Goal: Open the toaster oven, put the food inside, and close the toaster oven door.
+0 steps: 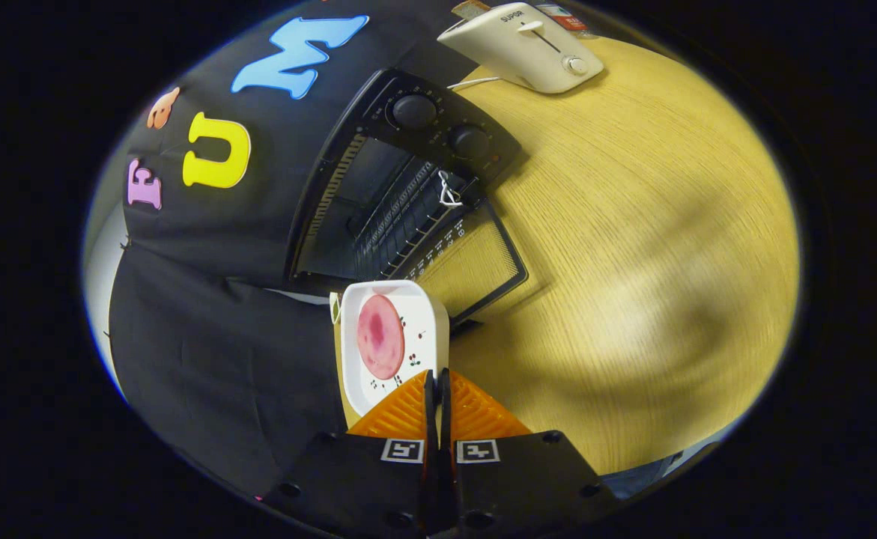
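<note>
The hand-held gripper [438, 389] is seen with its two fingers brought together until only a thin slit is left between them, and the near rim of a white square plate [423, 329] is pinched in that slit, so that the plate is carried edge-on just ahead of the fingers. On the plate a round pink slice of meat [380, 335] is lying flat, and small dark printed marks are visible on the white surface beside it. The whole scene is viewed at a strong tilt. Beyond the plate the black toaster oven [401, 187] is shown with its door [475, 266] folded down and open; the glass of the door lies just beside the far corner of the plate, though contact between the two cannot be judged. Inside the oven a wire rack [408, 228] is visible, and a short white cord [448, 191] is tied at the front of the oven near the door hinge. Two round knobs [414, 111] are set on the control panel beside the opening. The oven is placed on a light wooden bench [633, 262], which is crossed by soft shadows. Farther back on the bench, well apart from the plate, a cream pop-up toaster [528, 49] is placed, with its white cable [475, 81] running toward the oven.
</note>
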The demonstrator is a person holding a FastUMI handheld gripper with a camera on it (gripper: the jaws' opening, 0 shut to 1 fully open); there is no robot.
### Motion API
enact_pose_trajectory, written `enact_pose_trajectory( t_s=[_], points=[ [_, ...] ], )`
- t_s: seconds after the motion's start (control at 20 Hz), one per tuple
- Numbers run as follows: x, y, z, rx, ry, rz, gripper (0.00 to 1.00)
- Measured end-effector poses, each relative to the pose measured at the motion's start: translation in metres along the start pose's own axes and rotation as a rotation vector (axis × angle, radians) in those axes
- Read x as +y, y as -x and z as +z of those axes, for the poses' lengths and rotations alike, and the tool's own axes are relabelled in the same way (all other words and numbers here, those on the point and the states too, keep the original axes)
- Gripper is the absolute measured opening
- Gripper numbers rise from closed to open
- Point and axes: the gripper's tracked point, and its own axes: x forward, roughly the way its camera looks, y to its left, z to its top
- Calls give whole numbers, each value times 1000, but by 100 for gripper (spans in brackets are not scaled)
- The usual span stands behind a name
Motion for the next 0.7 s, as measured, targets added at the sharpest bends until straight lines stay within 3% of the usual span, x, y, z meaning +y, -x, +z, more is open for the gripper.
enact_pose_trajectory(
  t_s=[0.3, 0.7],
  points=[
    [34, -35, 24, -147, -117, 38, 2],
    [58, -74, 49, -299, -239, 3, 2]
  ],
)
